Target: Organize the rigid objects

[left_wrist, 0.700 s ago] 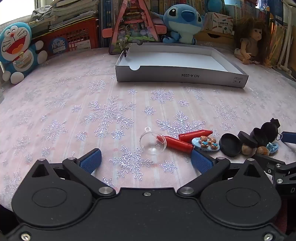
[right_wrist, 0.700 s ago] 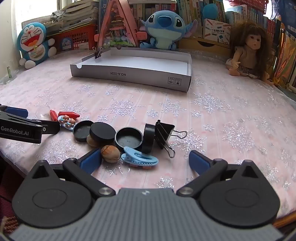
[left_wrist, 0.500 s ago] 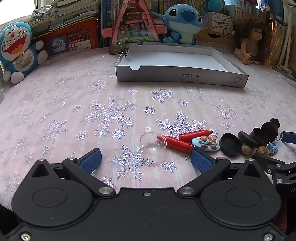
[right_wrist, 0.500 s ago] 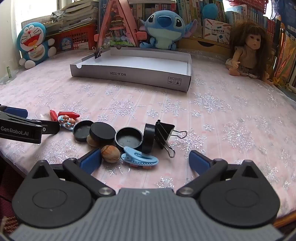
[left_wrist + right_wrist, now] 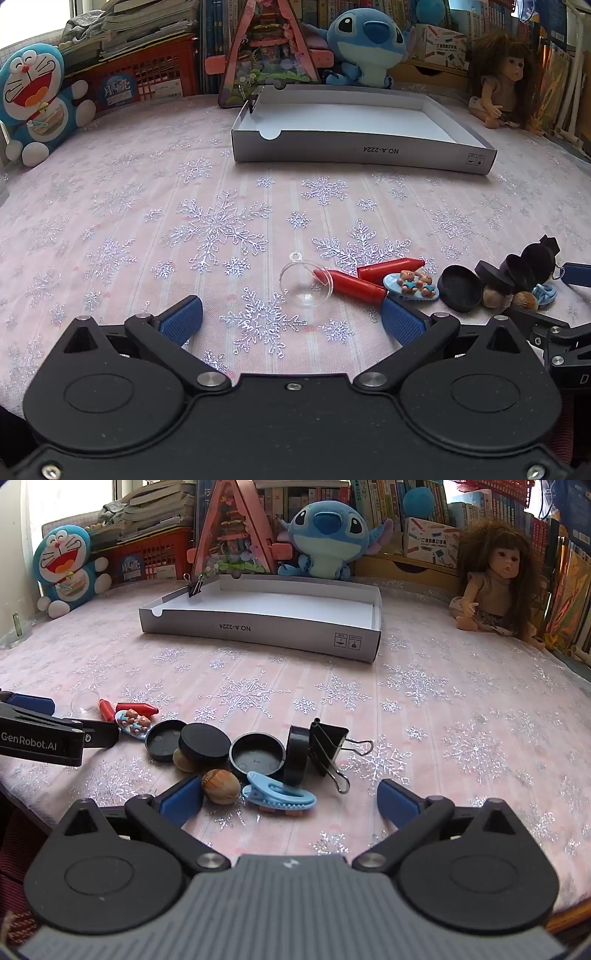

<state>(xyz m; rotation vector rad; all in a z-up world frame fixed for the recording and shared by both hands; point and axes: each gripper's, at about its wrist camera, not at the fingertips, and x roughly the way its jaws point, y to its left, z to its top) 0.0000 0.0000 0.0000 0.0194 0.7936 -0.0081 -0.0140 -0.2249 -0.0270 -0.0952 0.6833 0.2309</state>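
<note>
A shallow white box (image 5: 354,118) (image 5: 273,609) stands at the back of the table. My left gripper (image 5: 291,325) is open and empty, just short of a clear plastic half-ball (image 5: 306,284) and two red crayons (image 5: 351,287). A blue bear hair clip (image 5: 410,285) lies beside them. My right gripper (image 5: 290,799) is open and empty, its left finger next to a hazelnut (image 5: 221,786) and a light blue hair clip (image 5: 279,798). Beyond lie several black round lids (image 5: 258,755) and a black binder clip (image 5: 330,747).
Plush toys (image 5: 33,99) (image 5: 325,539), a doll (image 5: 491,587), a red basket (image 5: 147,74) and books line the table's back edge. The left gripper's body (image 5: 44,734) shows at the left of the right wrist view. The table's front edge is close below both grippers.
</note>
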